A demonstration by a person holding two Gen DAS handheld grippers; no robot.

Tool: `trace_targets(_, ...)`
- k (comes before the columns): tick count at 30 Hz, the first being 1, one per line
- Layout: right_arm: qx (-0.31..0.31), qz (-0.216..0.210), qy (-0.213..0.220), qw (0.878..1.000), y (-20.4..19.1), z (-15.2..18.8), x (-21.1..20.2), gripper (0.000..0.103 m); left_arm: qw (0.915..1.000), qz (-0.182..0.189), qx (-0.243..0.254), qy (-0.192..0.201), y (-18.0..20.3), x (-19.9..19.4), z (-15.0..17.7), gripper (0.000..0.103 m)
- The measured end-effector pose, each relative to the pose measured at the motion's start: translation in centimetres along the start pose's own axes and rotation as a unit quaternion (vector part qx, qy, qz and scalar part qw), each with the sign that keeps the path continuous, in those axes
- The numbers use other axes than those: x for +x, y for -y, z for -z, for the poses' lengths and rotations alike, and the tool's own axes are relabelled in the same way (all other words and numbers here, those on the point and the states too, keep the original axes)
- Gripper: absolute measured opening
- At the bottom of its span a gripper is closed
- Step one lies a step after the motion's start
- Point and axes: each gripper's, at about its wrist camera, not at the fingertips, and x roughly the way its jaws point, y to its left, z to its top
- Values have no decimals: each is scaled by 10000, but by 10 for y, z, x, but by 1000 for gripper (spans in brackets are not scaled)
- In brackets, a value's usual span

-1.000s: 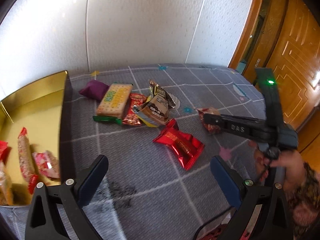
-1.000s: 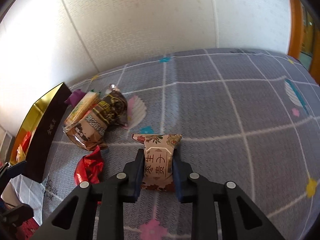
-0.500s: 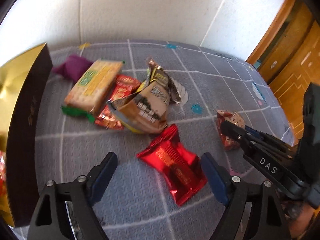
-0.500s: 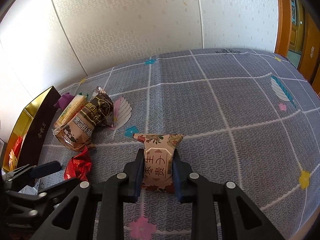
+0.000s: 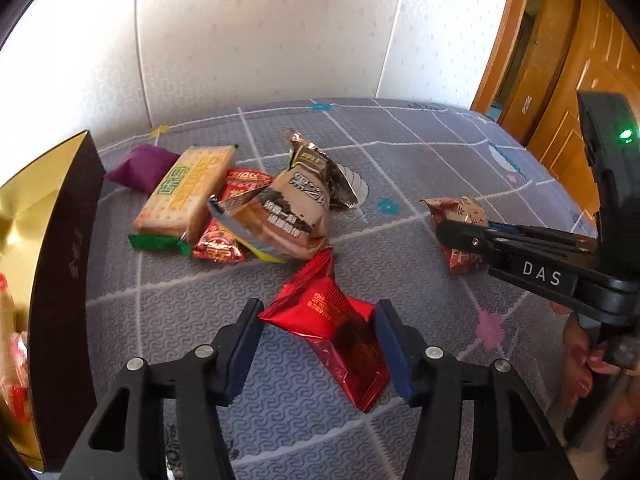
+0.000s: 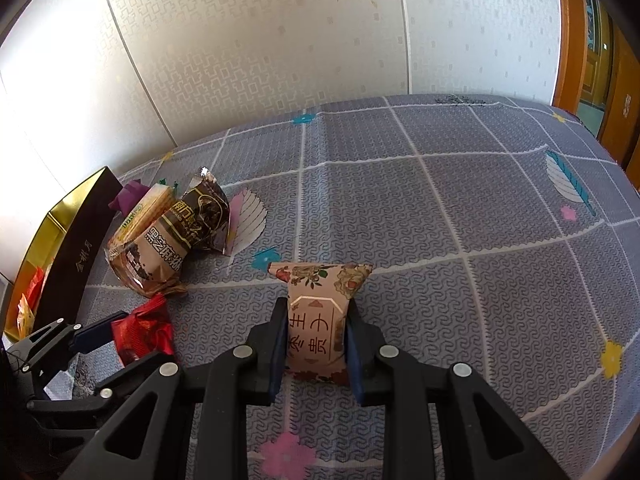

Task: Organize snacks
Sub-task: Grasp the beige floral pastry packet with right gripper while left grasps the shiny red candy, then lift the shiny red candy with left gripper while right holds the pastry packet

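Observation:
My left gripper (image 5: pixel 318 322) is open, its fingers on either side of a shiny red snack packet (image 5: pixel 334 326) that lies on the grey cloth; whether the pads touch it I cannot tell. My right gripper (image 6: pixel 316 336) is shut on a tan floral packet (image 6: pixel 320 316) and holds it just above the cloth. It also shows in the left wrist view (image 5: pixel 460 220), at the right. The gold box (image 5: pixel 28 216) with a dark wall stands at the left and holds several snacks.
A pile of snacks lies behind the red packet: a cracker pack (image 5: pixel 186 196), a purple pouch (image 5: pixel 140 168), a red patterned packet (image 5: pixel 224 236) and brown bags (image 5: pixel 288 216). A wall stands behind the table. Wooden doors (image 5: pixel 560 80) are at the right.
My left gripper has moved forward and down to the red packet and its fingers have narrowed around it. My right gripper has kept its hold on the floral packet and shifted slightly.

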Motion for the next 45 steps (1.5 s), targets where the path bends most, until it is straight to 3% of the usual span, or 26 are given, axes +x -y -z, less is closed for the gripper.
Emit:
trace_targets(3, -18, 7, 4, 10000, -1, 0, 0, 26, 9999, -16, -102, -24, -1, 1, -1, 66)
trace_targets(6, -56, 27, 8, 10000, -2, 0, 1, 26, 9999, -105, -87, -51, 1, 2, -2, 66)
trace_targets(10, -95, 32, 8, 9999, -2, -1, 1, 26, 9997, -182, 190, 2, 7, 3, -1, 56)
trace_targets(16, -86, 32, 20, 10000, -2, -2, 1, 25, 9998, 91, -68, 171, -4, -7, 3, 41)
trace_targets(30, -224, -50, 329, 9992, -7, -5, -9, 23, 9953, 543, -13, 801, -5, -40, 15, 29)
trace_targets(36, -120, -116, 343, 9993, -5, -6, -9, 23, 9944, 531, -106, 905, -9, -49, 15, 25)
trace_targets(39, -100, -92, 346, 9993, -6, -5, -10, 23, 9957, 324, -252, 830, -13, -43, 13, 35)
trace_targets(40, -91, -95, 337, 9993, -5, -5, -9, 23, 9959, 326, -305, 792, -15, -40, 12, 45)
trace_targets(41, -86, -89, 328, 9994, -5, -5, -9, 23, 9961, 320, -357, 735, -17, -36, 12, 67)
trace_targets(43, -63, -66, 311, 9995, -5, -5, -8, 23, 9963, 88, -566, 633, -22, -30, 14, 92)
trace_targets(45, -34, -62, 286, 9996, -5, -4, -8, 23, 9949, 120, -801, 595, -27, -30, 16, 96)
